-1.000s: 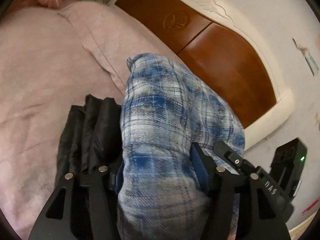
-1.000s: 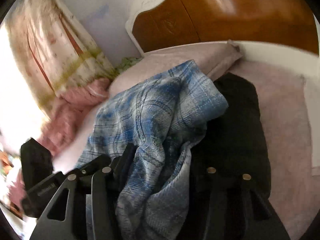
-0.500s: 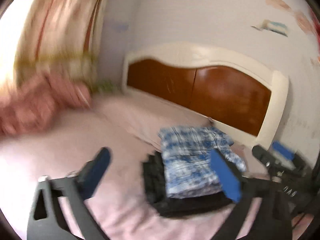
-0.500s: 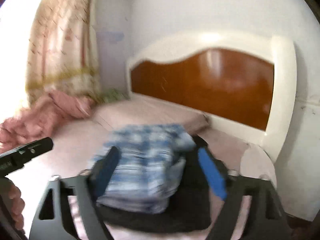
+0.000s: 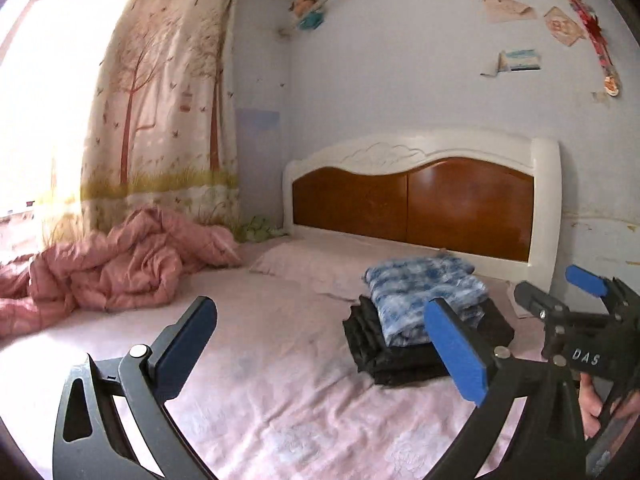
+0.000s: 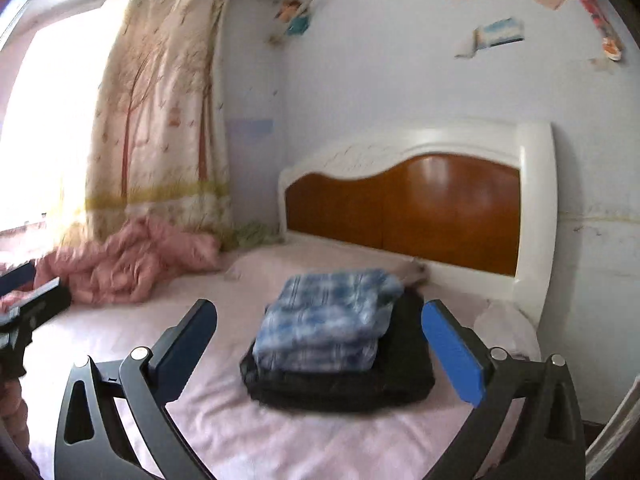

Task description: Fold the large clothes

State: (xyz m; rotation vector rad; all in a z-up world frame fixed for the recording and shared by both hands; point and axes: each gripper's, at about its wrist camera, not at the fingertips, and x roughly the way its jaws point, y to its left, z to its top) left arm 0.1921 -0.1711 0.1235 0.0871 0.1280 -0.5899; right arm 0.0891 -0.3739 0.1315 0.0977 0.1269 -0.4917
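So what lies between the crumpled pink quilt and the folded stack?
Only bare pink sheet lies between the pink quilt and the blue plaid garment atop the black garment; left wrist view shows it best.

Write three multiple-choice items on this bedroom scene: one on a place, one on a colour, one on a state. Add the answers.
1. The blue plaid garment lies on:
A. the pillow
B. the black garment
C. the floor

2. The crumpled quilt is:
A. pink
B. green
C. grey

3. The left gripper and right gripper are:
A. both shut
B. one shut on cloth
C. both open

Answers: 1 B, the plaid sits stacked on the black fold; 2 A, the heap by the curtain is pink; 3 C, the fingers stand wide apart, holding nothing.
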